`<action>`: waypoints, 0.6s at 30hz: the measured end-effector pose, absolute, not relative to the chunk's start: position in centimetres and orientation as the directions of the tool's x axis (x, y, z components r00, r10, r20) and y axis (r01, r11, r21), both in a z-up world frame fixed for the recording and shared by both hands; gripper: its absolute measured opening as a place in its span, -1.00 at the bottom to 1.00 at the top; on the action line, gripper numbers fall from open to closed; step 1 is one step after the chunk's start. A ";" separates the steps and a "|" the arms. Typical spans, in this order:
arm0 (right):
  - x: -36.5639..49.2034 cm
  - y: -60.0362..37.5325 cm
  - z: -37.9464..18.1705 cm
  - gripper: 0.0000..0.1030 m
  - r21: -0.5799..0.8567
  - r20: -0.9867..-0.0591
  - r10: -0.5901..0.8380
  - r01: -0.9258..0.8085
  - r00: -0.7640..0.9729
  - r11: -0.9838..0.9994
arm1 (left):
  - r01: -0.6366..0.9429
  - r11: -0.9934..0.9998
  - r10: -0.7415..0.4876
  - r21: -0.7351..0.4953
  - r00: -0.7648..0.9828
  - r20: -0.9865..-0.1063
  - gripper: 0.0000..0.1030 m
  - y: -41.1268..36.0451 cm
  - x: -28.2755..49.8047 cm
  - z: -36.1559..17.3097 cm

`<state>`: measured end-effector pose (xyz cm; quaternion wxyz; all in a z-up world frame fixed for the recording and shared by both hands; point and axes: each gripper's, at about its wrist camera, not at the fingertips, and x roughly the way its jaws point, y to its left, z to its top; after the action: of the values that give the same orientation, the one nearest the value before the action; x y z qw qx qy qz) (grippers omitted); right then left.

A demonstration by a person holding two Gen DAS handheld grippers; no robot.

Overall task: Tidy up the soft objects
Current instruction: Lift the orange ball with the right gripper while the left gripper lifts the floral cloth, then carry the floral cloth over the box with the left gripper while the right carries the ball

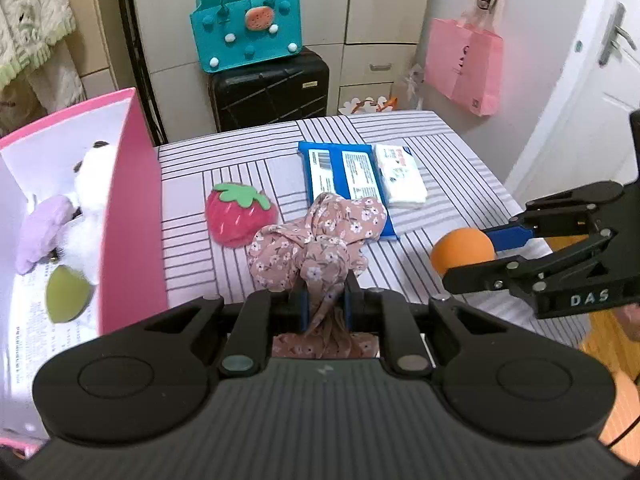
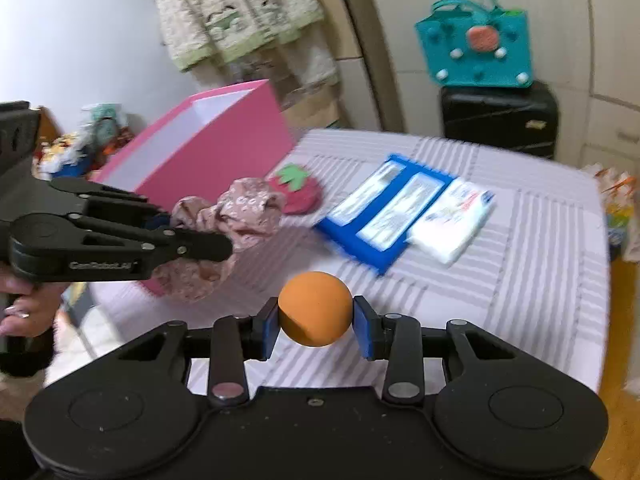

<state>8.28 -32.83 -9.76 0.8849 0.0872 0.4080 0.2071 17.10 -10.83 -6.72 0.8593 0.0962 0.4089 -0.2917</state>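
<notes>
Clamping the left gripper (image 1: 325,300) tight on a bunched floral fabric scrunchie (image 1: 316,240), lifted clear of the striped tablecloth (image 1: 460,184), just beside the pink box (image 1: 132,216). Pinching the orange foam ball (image 2: 315,308) between the right gripper's (image 2: 316,322) blue pads (image 2: 269,326), above the cloth.

Risking a slip: thin, slick fabric possibly sliding out of the narrow bite; loose folds possibly catching the box's stiff rim. Smooth round ball possibly squirting sideways out of flat pads. Both grippers heading toward one opening, possibly colliding.

Waiting on the table: a flat felt strawberry (image 1: 240,214), a glossy blue wipes pack (image 1: 344,178), a soft white tissue pack (image 1: 400,176). Lying inside the box already: fluffy plush toys (image 1: 86,208).
</notes>
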 end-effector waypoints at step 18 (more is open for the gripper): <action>4.2 -26.6 -6.8 -0.15 0.354 -0.708 0.537 -0.427 0.459 0.832 | 0.665 0.743 -0.427 -0.076 0.383 -0.819 -0.71 -4.1 9.7 -3.4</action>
<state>4.19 -26.60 -6.81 0.8517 0.0628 0.4366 0.2829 9.69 -4.07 -3.40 0.8207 0.1339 0.4450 -0.3325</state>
